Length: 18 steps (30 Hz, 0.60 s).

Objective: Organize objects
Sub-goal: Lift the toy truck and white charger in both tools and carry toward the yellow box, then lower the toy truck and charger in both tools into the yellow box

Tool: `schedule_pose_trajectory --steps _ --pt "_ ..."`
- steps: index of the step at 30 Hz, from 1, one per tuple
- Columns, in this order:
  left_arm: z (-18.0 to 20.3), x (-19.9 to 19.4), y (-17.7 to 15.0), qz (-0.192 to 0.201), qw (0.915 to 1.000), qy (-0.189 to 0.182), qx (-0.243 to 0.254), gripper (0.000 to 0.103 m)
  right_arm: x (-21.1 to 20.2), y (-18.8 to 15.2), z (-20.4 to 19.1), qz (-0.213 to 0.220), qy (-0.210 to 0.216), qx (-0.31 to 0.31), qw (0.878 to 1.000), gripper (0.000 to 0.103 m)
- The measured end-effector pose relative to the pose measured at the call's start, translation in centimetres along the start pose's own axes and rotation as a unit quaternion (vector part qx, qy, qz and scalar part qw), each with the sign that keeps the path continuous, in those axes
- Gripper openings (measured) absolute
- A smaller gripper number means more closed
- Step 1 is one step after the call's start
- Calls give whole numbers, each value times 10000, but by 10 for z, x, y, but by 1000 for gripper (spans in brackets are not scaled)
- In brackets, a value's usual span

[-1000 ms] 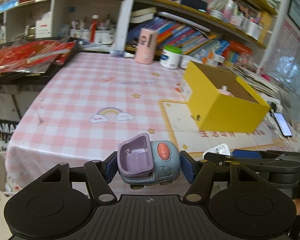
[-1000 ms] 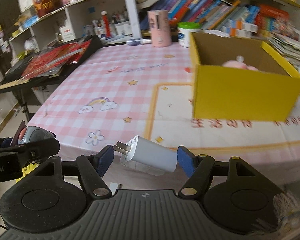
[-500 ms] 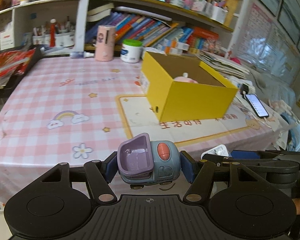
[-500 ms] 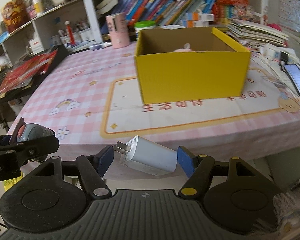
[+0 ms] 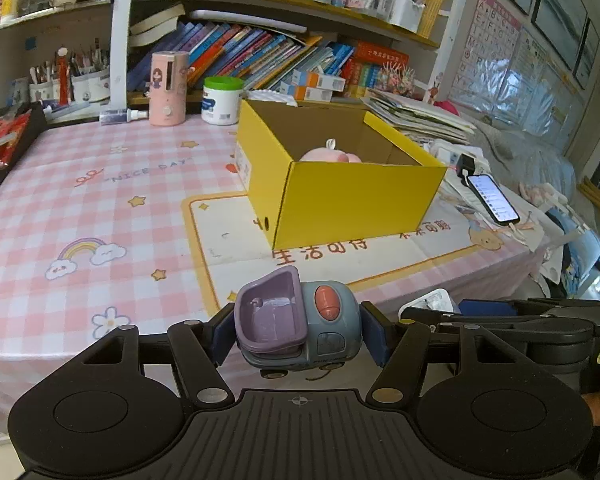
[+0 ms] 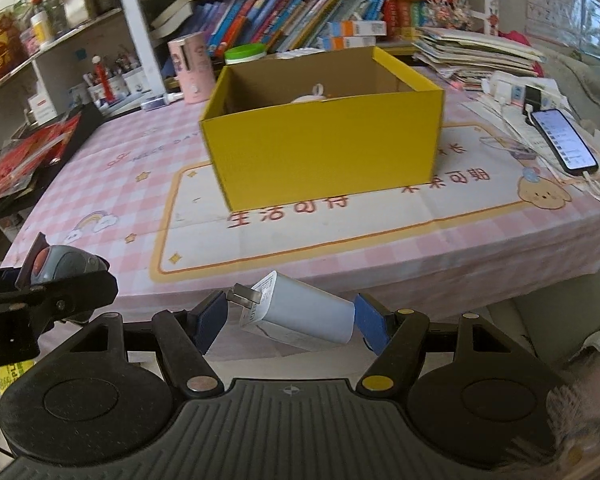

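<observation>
Left gripper (image 5: 299, 334): fingers clamped on small blue-grey plastic toy truck with purple tipper bed and orange dome (image 5: 296, 322), held off the near edge of the table (image 5: 100, 184). Truck sideways between blue pads, bed to the left.

Right gripper (image 6: 288, 316): fingers closed on white rectangular USB wall charger with metal prongs (image 6: 300, 314), tilted, prongs against left pad. Also off the table's near edge, just beside the left gripper, to its right.

Pink-and-white checked tablecloth with rainbow, flower and star prints (image 5: 80, 216), cream panel with orange border and red Chinese characters (image 6: 340, 224) in the middle.

Open yellow cardboard box (image 6: 324, 152) standing on that panel, straight ahead of both grippers, nothing between. Pink rounded object (image 5: 326, 155) inside, mostly hidden by near wall.

Right of box: black smartphone with lit screen (image 6: 562, 140) on a cable, white power strip (image 6: 512, 88), stack of papers (image 6: 476, 50).

Behind box: pink cylindrical container with cartoon girl (image 5: 168, 88), white jar with green lid (image 5: 222, 101), small spray bottle lying flat (image 5: 122, 115).

Left table edge: black tray holding red packets (image 6: 28, 156).

Far: shelves with slanted row of books (image 5: 236, 56), pen cups (image 5: 72, 82).
</observation>
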<state>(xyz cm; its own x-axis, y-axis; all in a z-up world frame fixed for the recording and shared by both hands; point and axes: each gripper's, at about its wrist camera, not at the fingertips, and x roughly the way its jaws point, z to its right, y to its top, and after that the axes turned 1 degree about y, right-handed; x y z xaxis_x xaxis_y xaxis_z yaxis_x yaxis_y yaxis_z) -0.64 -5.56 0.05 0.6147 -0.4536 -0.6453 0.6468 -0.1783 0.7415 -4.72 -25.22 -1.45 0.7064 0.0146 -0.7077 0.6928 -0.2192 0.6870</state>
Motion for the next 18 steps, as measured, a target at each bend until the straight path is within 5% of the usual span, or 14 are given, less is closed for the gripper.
schedule_pose_trajectory --steps 18 --pt "44 45 57 519 9984 78 193 64 20 65 56 391 18 -191 9991 67"
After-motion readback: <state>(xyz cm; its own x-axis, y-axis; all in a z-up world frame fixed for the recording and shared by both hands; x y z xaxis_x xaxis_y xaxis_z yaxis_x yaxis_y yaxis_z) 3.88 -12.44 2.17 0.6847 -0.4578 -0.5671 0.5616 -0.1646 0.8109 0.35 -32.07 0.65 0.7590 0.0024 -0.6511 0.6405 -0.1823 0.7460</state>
